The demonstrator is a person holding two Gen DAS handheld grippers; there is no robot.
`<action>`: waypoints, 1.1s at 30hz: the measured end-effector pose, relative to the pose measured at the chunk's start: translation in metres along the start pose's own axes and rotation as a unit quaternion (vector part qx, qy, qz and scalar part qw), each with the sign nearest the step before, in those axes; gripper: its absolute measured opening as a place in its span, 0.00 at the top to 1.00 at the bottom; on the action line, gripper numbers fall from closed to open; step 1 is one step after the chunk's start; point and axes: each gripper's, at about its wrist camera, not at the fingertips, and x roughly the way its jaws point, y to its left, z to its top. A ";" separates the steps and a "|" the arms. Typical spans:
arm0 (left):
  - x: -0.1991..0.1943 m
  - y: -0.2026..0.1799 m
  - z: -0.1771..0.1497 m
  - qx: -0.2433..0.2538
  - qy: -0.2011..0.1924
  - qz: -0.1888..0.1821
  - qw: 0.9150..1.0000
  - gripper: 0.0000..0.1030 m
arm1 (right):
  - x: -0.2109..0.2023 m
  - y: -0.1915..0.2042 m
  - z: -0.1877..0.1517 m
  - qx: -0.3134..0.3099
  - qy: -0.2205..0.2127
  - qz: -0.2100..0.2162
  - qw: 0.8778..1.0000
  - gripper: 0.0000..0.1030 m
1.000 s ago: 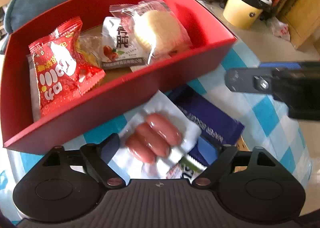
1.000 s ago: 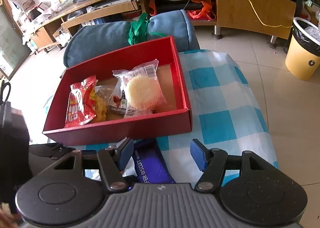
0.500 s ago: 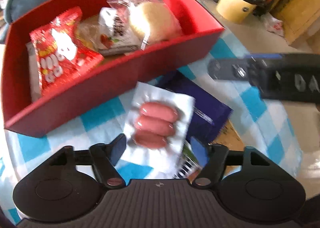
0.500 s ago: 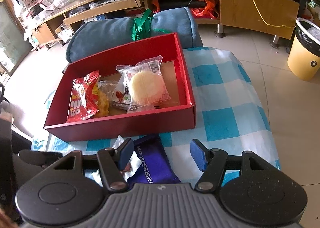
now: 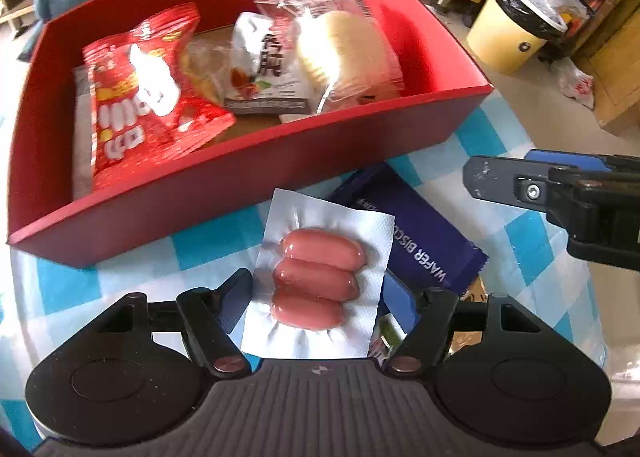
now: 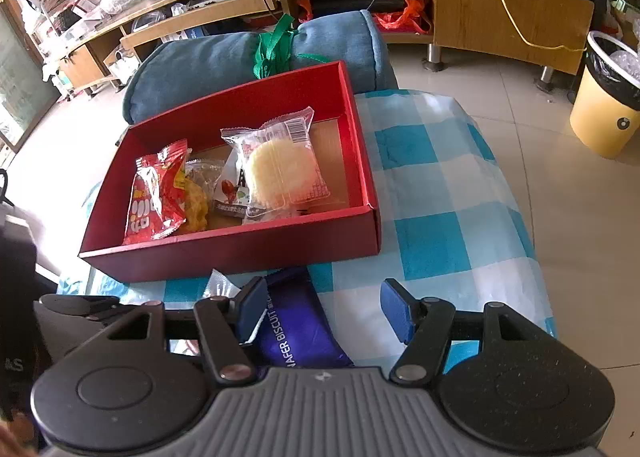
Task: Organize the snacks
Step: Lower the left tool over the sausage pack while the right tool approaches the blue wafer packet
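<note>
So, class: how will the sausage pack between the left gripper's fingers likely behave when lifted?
The sausage pack has a thin, crinkled film border, so its edges probably flop. Three plump sausages suggest a firmer, weightier middle. The glossy film may slip in the left gripper.

- The left gripper (image 5: pixel 316 299) points forward and down, its fingers (image 5: pixel 236 293) spread wide with a broad gap between them.
- The right gripper (image 6: pixel 324 311) has its fingers (image 6: pixel 394 311) spread equally wide, closed on nothing.
- In the left wrist view the right gripper (image 5: pixel 560 193) juts in from the right edge, side-on, ahead of the left one.
</note>
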 end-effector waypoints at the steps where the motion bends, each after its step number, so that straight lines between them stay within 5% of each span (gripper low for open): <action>1: -0.002 0.001 -0.001 0.000 -0.001 0.005 1.000 0.26 | 0.000 0.000 0.000 0.000 0.001 0.000 1.000 0.42; 23: -0.010 0.025 -0.018 -0.007 0.011 0.036 0.999 0.25 | 0.049 0.030 -0.013 -0.073 0.076 0.009 0.994 0.41; 33: -0.010 0.029 -0.020 0.003 0.016 0.035 0.999 0.24 | 0.074 0.045 -0.015 -0.126 0.091 0.000 0.988 0.30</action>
